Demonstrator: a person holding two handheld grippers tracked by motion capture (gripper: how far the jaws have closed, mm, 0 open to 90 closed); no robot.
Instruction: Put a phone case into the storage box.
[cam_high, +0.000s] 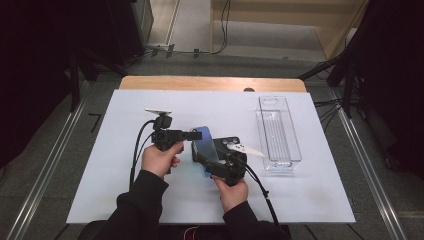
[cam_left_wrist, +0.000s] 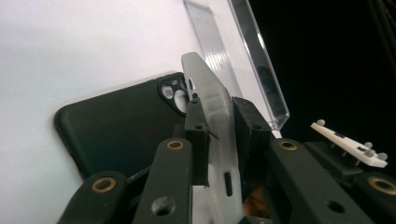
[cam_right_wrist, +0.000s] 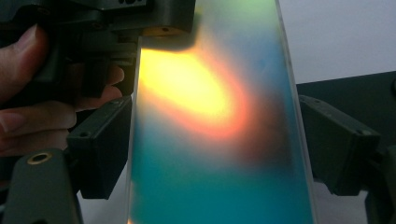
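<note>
Left gripper (cam_left_wrist: 218, 135) clamped on translucent phone case (cam_left_wrist: 212, 102); right gripper (cam_right_wrist: 215, 158) clamped across its width

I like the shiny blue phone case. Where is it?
In the high view, the blue phone case is mid-table, between both grippers, above the black phone case.

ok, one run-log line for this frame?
left gripper: shut on translucent phone case | right gripper: grips its long edges | black phone case: flat on table | clear bin: untouched
</note>
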